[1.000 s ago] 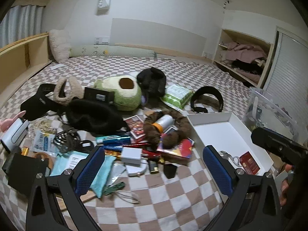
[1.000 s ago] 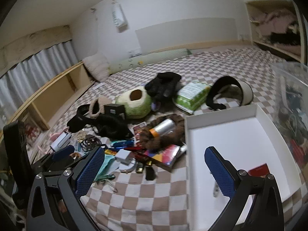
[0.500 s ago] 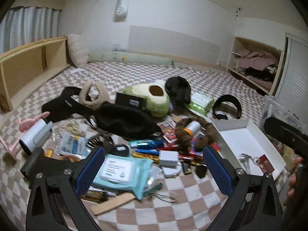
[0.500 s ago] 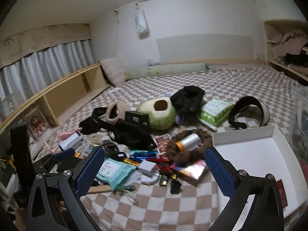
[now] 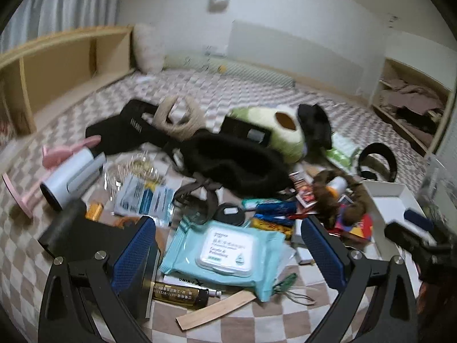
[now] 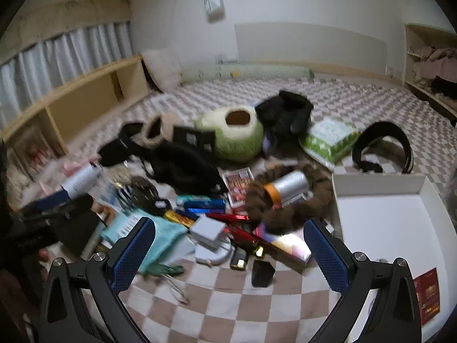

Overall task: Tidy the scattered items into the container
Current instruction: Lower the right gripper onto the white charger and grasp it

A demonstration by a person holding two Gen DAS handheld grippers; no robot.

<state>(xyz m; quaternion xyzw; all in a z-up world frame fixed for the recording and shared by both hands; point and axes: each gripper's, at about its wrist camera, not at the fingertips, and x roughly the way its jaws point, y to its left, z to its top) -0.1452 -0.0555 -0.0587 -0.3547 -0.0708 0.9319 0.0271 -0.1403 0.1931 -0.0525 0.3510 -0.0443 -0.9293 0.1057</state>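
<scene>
**Wipes pack sits between the left jaws; the box lies off to the right**

The left gripper (image 5: 228, 253) hovers low over the clutter on the checked bed cover (image 5: 242, 325), jaws spread wide and holding nothing. Directly ahead, framed between its two blue pads, lies a pale blue pack of wet wipes (image 5: 225, 253). The pack is flat, label up, with its long axis running roughly across the gap from pad to pad, tilted a little. That probably makes a grasp along its length awkward; turning the wrist to take the short side looks the easier way.

Under its near edge lie a dark tube with gold print (image 5: 178, 294) and a wooden stick (image 5: 215, 310), both touching or nearly touching it, so a low closing could catch them too.

The right gripper (image 6: 230, 253) is also wide open and empty. It looks over the same heap from further right, with a small white charger block (image 6: 206, 228) ahead of it. The white box (image 6: 380, 214), the likely container, sits just right of that gripper, open-topped and mostly bare, with a red card (image 6: 427, 297) near its close corner.

The left gripper is nearer the wipes; the right is nearer the box. The bed cover in front of the heap is open, and the carry to the box crosses the right gripper's space.
</scene>
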